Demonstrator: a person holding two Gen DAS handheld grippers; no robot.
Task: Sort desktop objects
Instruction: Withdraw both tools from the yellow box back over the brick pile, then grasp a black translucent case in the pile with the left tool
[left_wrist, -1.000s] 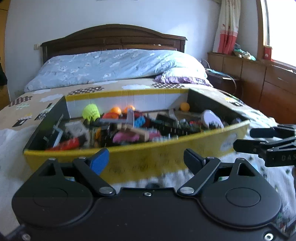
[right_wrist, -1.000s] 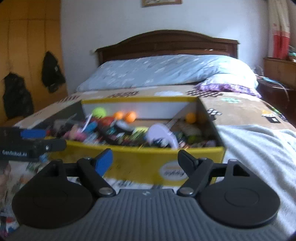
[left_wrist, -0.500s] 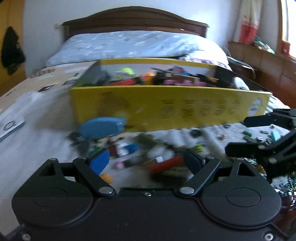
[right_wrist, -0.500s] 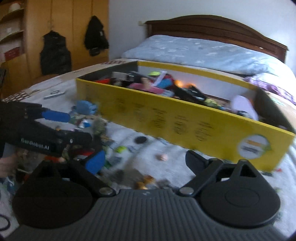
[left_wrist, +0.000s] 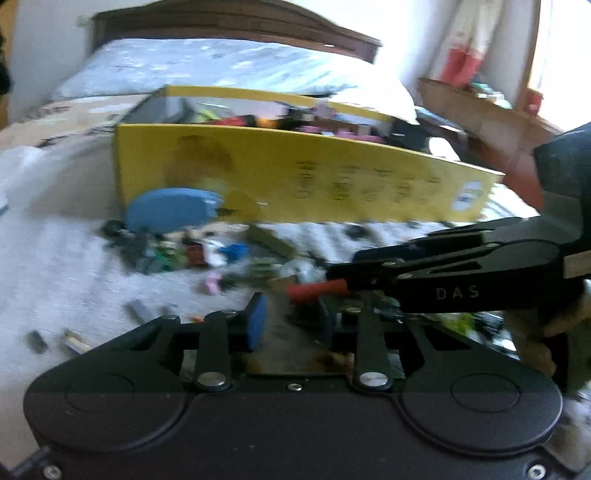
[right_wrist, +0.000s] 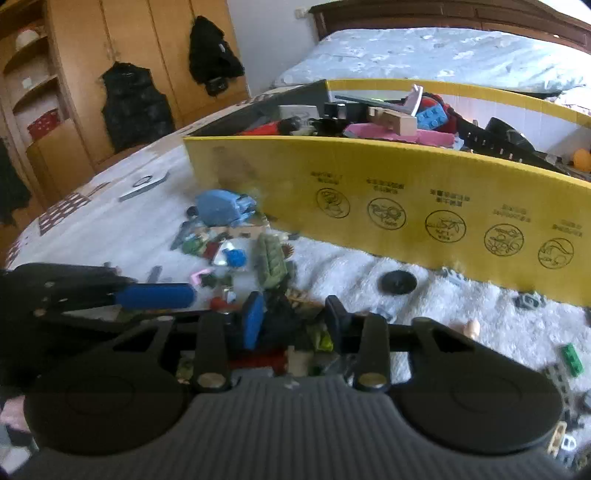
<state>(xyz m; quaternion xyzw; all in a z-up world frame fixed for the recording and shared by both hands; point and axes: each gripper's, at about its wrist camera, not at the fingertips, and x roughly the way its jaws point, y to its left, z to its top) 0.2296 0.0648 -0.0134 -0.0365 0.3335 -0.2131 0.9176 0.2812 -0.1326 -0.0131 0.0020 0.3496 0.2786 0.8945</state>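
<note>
My left gripper (left_wrist: 290, 317) sits low over the white bedspread (left_wrist: 55, 266), jaws drawn close together; blur keeps me from telling whether any piece is caught between them. My right gripper (right_wrist: 293, 319) is closing, jaws narrow, over a dark heap of small bits, pads not clearly pressing on any one of them. The yellow box (right_wrist: 388, 184) stands on the bed at the far side, heaped with mixed parts: a pink slab, a blue brick, wooden blocks. Loose pieces lie scattered on the near side of the box wall: a large blue toy (right_wrist: 221, 206) at the box's left corner, an olive-green piece (right_wrist: 271, 260) nearer me, a black disc (right_wrist: 399, 282) to the right. In the left view, my right gripper reaches in from the right beside a red stick (left_wrist: 314, 290).
</note>
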